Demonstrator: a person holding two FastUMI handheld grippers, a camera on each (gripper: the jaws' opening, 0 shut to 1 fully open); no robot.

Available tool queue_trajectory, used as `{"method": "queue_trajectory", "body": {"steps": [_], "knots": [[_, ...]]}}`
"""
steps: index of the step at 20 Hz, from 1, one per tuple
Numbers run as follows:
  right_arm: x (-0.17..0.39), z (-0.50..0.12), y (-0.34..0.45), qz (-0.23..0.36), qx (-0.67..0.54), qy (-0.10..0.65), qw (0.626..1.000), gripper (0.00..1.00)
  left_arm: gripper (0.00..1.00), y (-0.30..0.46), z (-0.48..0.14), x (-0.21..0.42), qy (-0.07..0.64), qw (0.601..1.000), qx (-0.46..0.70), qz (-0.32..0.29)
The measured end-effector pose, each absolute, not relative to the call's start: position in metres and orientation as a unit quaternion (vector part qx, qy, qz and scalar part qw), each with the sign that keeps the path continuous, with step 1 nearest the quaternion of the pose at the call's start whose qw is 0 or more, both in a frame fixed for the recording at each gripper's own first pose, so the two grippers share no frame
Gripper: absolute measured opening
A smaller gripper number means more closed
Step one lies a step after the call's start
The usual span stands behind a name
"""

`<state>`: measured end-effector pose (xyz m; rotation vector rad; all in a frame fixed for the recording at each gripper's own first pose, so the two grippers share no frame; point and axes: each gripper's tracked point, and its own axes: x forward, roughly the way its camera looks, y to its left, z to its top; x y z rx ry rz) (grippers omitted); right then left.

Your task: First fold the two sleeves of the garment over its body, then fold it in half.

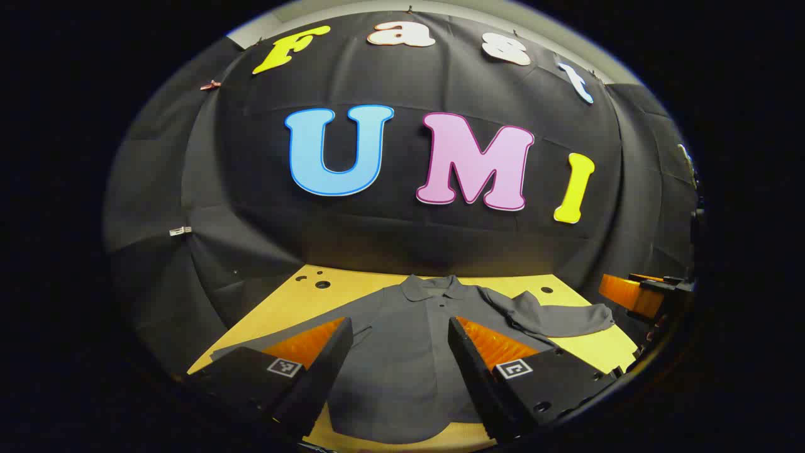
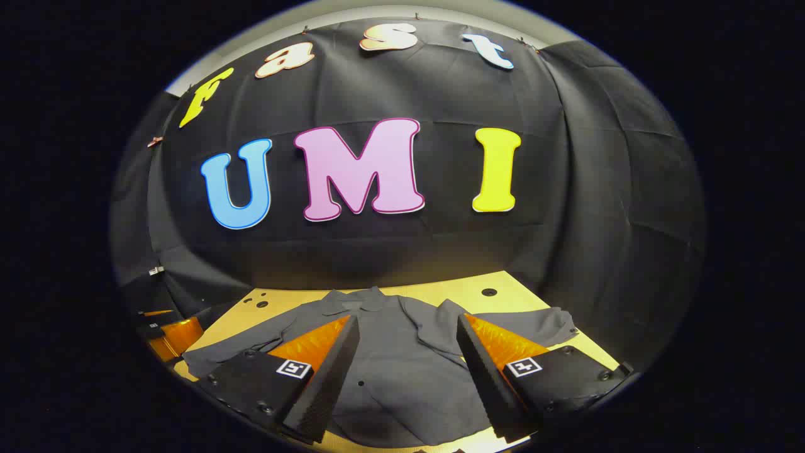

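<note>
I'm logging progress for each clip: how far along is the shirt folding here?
Nothing looks done yet. The grey shirt lies flat on the wooden table, collar away, with both sleeves spread out: one sleeve reaches to the side, the other sleeve opposite. The left gripper and right gripper hang open above the body, holding nothing. Both sleeve folds and the halving remain.

shirt (image 1: 402, 352): plain dark grey, collar and sleeves the same grey, small dark buttons down the front | bench (image 1: 283, 308): yellow-tan, a few round black holes | wall (image 1: 251, 189): black cloth | hand-held gripper (image 1: 399, 371) bodies: black, each with a black-and-white square marker
</note>
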<state>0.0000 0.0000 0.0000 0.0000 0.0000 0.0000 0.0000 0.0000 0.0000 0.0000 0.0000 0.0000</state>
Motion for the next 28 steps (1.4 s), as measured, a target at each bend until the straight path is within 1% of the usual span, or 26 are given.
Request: {"method": "queue_trajectory", "body": {"steps": [5, 11, 14, 17, 22, 28], "knots": [[0.007, -0.005, -0.002, 0.002, 0.006, 0.016, 1.000, 0.96, 0.96, -0.005, -0.005, 0.007, 0.009, 1.000, -0.004, -0.004], [0.007, -0.008, 0.011, 0.031, -0.020, 0.021, 0.999, 0.96, 0.96, -0.003, -0.008, 0.009, 0.009, 1.000, -0.001, 0.008], [0.010, -0.001, 0.010, 0.037, -0.025, 0.010, 0.999, 0.96, 0.96, 0.005, -0.013, 0.008, 0.009, 1.000, -0.006, 0.016], [0.015, -0.003, 0.006, 0.037, -0.023, 0.014, 0.999, 0.96, 0.96, 0.014, -0.016, 0.011, 0.009, 0.999, -0.012, 0.035], [0.025, -0.002, -0.001, 0.033, -0.025, 0.014, 0.999, 0.96, 0.96, 0.015, -0.008, 0.017, 0.000, 0.999, -0.005, 0.042], [0.044, -0.024, -0.028, 0.008, -0.019, 0.060, 0.998, 0.96, 0.96, 0.007, -0.008, 0.026, 0.004, 0.999, 0.003, 0.038]]}}
